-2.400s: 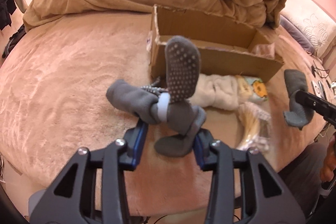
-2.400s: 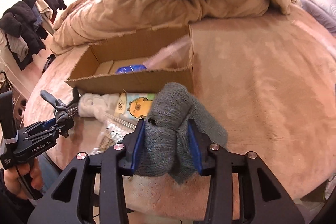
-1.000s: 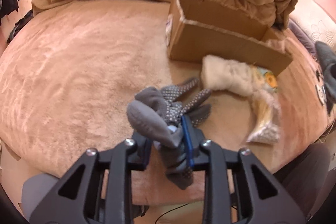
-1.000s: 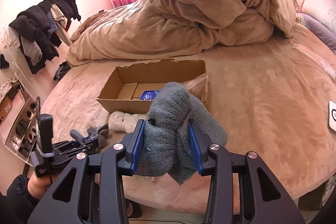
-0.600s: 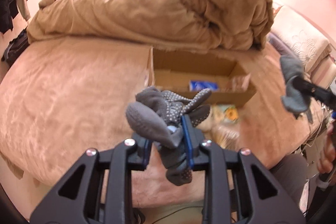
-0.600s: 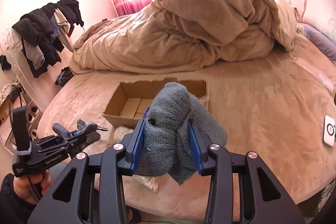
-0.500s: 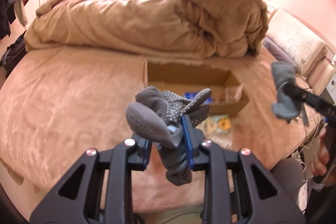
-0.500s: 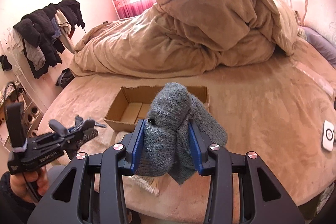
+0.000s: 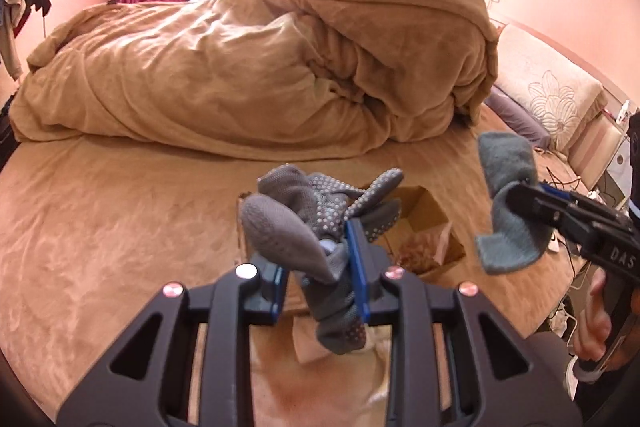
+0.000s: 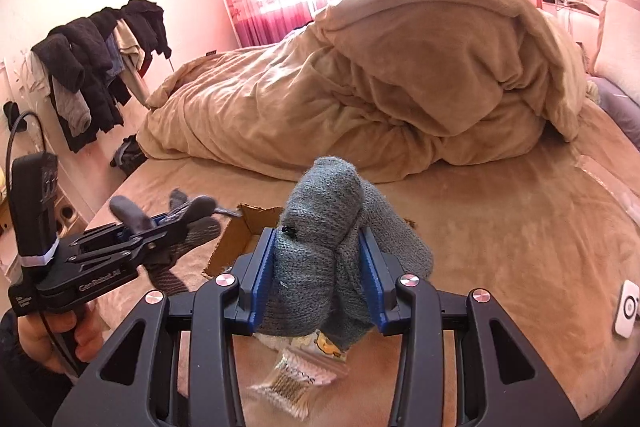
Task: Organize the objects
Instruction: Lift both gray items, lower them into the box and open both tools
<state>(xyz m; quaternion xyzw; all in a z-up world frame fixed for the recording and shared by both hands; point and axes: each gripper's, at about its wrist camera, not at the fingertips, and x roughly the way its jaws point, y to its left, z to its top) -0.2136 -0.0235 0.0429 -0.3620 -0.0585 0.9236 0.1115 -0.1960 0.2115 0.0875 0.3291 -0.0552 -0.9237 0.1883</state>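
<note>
My left gripper is shut on grey grip-dot socks, held in the air above the bed. My right gripper is shut on a grey-green knitted sock bundle, also held in the air. In the left wrist view the right gripper with its bundle is at the right. In the right wrist view the left gripper with its socks is at the left. An open cardboard box lies on the bed below, mostly hidden behind the socks; it also shows in the right wrist view.
A bunched tan duvet fills the far half of the bed. A clear bag of cotton swabs and a cartoon packet lie below the right gripper. A white device lies at the bed's right. Clothes hang at left.
Both grippers have risen and tilted up while keeping their socks. The box now sits lower and smaller in both views. The two grippers have come closer together.
</note>
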